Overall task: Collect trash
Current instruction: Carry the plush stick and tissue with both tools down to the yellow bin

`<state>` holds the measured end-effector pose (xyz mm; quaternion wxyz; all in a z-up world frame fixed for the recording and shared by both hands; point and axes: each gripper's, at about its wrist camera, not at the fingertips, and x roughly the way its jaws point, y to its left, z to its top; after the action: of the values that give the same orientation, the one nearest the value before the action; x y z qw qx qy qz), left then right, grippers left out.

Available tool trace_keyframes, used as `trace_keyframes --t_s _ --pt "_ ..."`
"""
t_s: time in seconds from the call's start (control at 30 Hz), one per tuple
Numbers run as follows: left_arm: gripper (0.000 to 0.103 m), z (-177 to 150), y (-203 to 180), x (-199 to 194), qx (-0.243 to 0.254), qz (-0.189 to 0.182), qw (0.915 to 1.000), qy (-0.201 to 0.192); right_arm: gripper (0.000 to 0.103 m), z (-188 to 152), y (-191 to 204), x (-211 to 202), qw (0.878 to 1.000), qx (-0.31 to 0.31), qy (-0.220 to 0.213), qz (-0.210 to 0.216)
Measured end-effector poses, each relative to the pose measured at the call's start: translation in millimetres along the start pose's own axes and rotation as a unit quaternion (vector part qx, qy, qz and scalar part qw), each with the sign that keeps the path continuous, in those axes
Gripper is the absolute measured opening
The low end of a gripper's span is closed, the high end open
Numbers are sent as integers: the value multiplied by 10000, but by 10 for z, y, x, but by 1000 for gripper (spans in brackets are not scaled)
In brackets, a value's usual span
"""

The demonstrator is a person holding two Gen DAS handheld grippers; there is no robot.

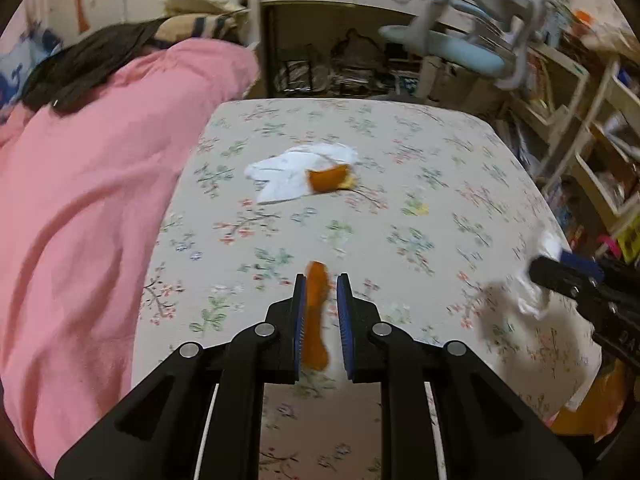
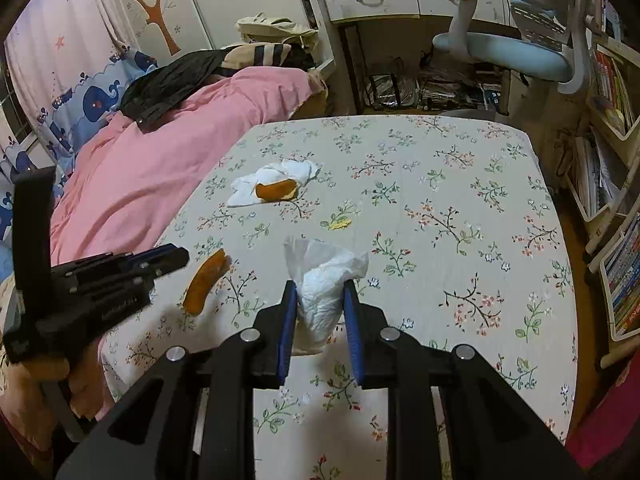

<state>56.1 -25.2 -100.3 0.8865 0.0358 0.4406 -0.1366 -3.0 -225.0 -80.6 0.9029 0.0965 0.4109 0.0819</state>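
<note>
A strip of orange peel [image 1: 316,312] stands between the pads of my left gripper [image 1: 321,278], which is shut on it just above the floral tablecloth [image 1: 400,140]. In the right wrist view the same peel [image 2: 206,282] hangs from the left gripper [image 2: 182,255]. My right gripper [image 2: 319,283] is shut on a crumpled white tissue [image 2: 324,292], also lifted off the cloth [image 2: 440,160]; the left wrist view shows it at the right edge [image 1: 538,270]. Farther back lies a flat tissue [image 2: 248,194] with another piece of peel [image 2: 276,191] on it, and a small yellow scrap [image 2: 340,223].
A pink blanket [image 2: 160,152] covers the bed along the table's left side. Behind the table stand a desk with drawers [image 2: 372,0] and a pale blue chair [image 2: 500,52]. Bookshelves [image 2: 608,120] line the right. Something orange [image 1: 600,408] sits below the table's near right corner.
</note>
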Motion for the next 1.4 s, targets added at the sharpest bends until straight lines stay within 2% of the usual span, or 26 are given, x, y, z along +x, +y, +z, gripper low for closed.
trace_keyframes --t_s 0.17,0.23,0.3,0.33,0.37,0.43,0.6,0.7,0.73,0.77,0.8,0.93,1.03,1.23,1.4 --pt "15 63 237 -39 -379 -98 9992 -67 24 41 -35 -28 10000 12 -52 40" --pt "15 52 275 16 -432 -208 9988 100 24 33 -48 -24 10000 20 -18 54" --pt "25 8 259 137 -484 -225 9978 385 25 25 -57 -12 10000 11 24 57" --pt "40 -13 242 180 -503 -162 9977 435 25 20 -60 -6 10000 8 46 62" --pt "50 -39 203 237 -458 -58 9978 482 26 21 -63 -3 10000 12 56 66" --pt "54 -74 112 325 -257 138 9982 519 26 17 -67 2 9999 17 86 85" --pt "54 -157 -7 463 102 407 9971 630 26 26 -56 23 9998 -1 137 126" --pt "49 -197 -64 516 288 485 9962 663 26 21 -39 38 9998 -30 156 138" --pt "37 -197 -80 509 314 407 9965 653 26 18 -34 42 9998 -34 158 140" --pt "19 -193 -98 496 366 369 9965 649 26 15 -27 44 9998 -37 158 139" --pt "16 -194 -129 487 463 350 9961 660 26 15 -24 45 9998 -39 153 131" --pt "14 -192 -191 353 505 270 9973 466 26 16 -25 19 9999 -9 79 142" --pt "14 -170 -200 40 371 -61 9993 53 26 13 5 -34 9999 -17 0 144" --pt "14 -221 -180 -488 126 -389 9975 -580 26 -11 78 -235 9996 -12 -199 194" --pt "14 -466 -282 -805 13 -448 9958 -798 26 -140 158 -446 9986 48 -470 253"
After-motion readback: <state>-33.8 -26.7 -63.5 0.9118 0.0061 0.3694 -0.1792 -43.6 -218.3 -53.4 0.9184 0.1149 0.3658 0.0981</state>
